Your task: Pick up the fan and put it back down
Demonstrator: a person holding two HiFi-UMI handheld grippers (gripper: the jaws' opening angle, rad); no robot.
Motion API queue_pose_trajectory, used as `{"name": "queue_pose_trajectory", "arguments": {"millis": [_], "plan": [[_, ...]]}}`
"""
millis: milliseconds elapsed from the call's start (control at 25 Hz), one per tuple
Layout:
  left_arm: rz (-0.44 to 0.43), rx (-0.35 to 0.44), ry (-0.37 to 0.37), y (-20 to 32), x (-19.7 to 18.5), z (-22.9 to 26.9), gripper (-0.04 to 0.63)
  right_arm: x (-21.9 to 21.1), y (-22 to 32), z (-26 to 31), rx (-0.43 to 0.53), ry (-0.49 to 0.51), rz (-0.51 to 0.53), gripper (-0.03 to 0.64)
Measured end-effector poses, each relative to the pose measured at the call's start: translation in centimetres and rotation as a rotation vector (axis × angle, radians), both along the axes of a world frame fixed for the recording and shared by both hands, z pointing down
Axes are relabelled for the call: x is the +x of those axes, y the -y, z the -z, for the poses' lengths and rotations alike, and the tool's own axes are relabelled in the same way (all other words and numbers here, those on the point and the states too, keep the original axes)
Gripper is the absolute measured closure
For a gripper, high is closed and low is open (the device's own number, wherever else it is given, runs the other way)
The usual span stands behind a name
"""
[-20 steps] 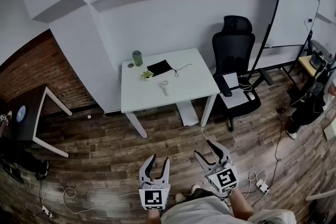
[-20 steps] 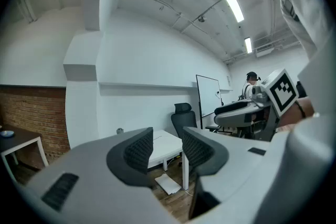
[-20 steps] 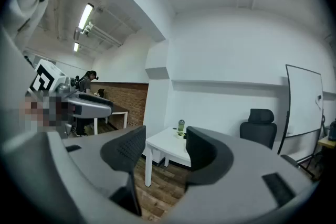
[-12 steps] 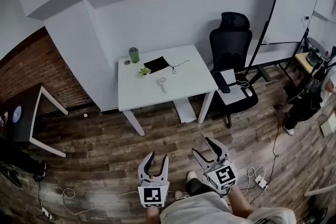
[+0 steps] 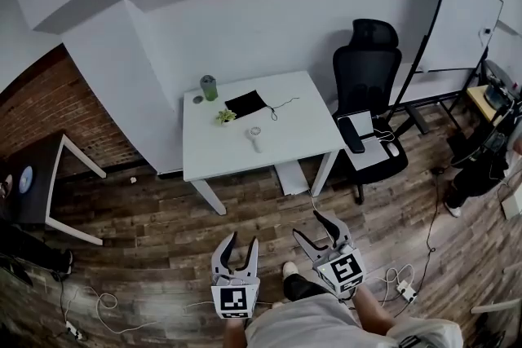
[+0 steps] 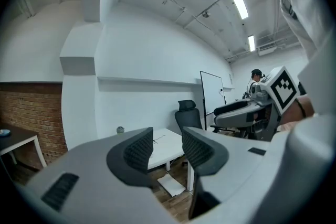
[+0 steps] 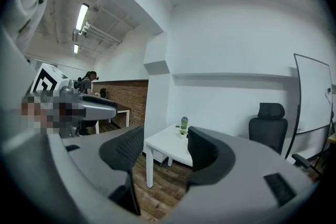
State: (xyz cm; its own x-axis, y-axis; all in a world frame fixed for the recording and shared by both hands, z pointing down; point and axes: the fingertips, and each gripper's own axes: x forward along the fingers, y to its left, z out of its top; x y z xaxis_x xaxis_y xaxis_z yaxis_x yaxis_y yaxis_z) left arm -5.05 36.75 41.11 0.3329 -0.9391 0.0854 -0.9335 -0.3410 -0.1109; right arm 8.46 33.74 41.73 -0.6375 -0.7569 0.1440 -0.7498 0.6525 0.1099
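- Left gripper (image 5: 241, 244): I hold it low, close to my body, over the wooden floor (image 5: 147, 232). Its jaws stand apart by a moderate gap with nothing between them.
- Right gripper (image 5: 308, 225): I hold it beside the left one, tilted slightly outward. Its jaws are also apart and hold nothing.
- Task status: I judge that no step has begun. Both grippers are well apart from the table (image 5: 306, 134), so the approach, the grasp, the lift and the set-down all remain.
- Fan (image 5: 255, 136): it lies flat near the middle of the table, untouched, with its head toward the wall and its handle toward me.
- Beyond the fan: a small plant (image 5: 225, 116), a black mat (image 5: 247, 103) with a thin cable, and a green cup (image 5: 210, 87) stand near the table's far edge. An office chair (image 5: 369, 81) stands to the right of the table.
- View comparison, head view: it alone shows the fan and the whole span between the grippers and the table.
- View comparison, left gripper view: it confirms the jaw gap and shows the table and chair beyond it. I cannot make out the fan there.
- View comparison, right gripper view: it shows the cup and plant on the table's corner and a brick wall (image 7: 118, 93) farther left. The fan is not visible there either.
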Motion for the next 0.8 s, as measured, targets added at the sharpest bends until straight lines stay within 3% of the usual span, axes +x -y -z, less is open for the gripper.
{"name": "queue_pose_trajectory", "arguments": {"millis": [480,800], "plan": [[0.066,-0.013,0.024,8.9,1.3,0.4,0.429,0.2,9.3,0.8,0.003,-0.008,0.099,0.357],[0.077,-0.029,0.038,12.2,1.7,-0.2,0.43,1.0,12.9,-0.4,-0.018,0.016,0.106,0.362]]}}
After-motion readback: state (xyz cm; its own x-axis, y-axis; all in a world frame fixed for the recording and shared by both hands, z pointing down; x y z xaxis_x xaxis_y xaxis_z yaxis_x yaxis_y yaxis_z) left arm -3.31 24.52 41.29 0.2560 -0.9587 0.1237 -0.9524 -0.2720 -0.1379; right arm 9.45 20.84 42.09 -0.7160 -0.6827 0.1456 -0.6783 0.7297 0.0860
